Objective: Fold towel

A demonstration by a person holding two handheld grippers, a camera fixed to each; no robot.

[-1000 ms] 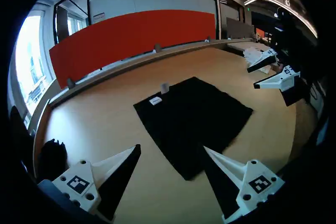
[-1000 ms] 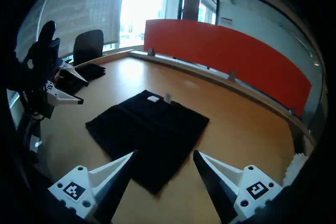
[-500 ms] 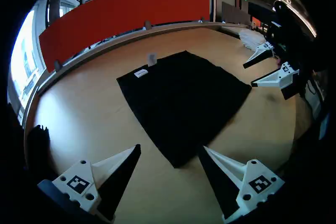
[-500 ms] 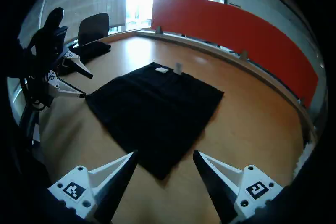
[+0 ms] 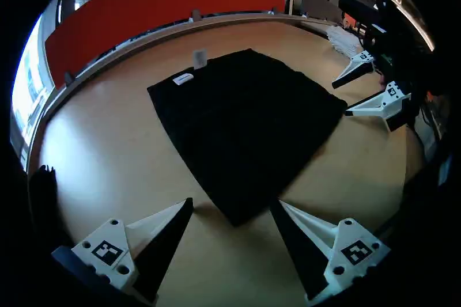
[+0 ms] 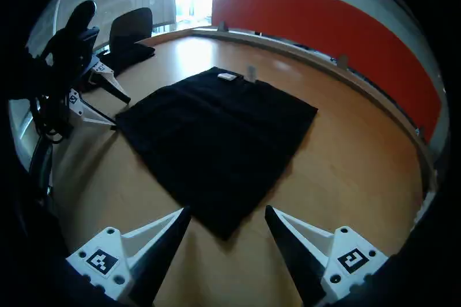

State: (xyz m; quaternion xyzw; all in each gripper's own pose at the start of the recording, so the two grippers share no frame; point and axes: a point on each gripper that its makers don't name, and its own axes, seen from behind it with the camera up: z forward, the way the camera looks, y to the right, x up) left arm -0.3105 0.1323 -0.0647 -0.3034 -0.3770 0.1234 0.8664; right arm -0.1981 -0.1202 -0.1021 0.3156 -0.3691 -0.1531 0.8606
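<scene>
A black towel (image 5: pixel 248 122) lies flat on the wooden table (image 5: pixel 115 151), with white tags (image 5: pixel 183 79) at its far edge. In the left gripper view, my left gripper (image 5: pixel 231 216) is open just above the towel's near corner. The right gripper (image 5: pixel 349 98) shows farther off, open, at the towel's right corner. In the right gripper view, the towel (image 6: pixel 219 134) spreads ahead and my right gripper (image 6: pixel 227 220) hangs open over its near corner. The left gripper (image 6: pixel 118 112) is open at the towel's left corner, held by a dark-sleeved arm.
A red partition (image 5: pixel 161 2) runs along the table's far edge (image 6: pixel 346 25). Black office chairs (image 6: pixel 129 33) stand by the bright window. White folded cloth (image 5: pixel 346 39) lies at the far right of the table. Bare wood surrounds the towel.
Both grippers have come down and forward toward the towel's near corners, so the towel looks larger. Their jaws stayed open. The towel has not moved.
</scene>
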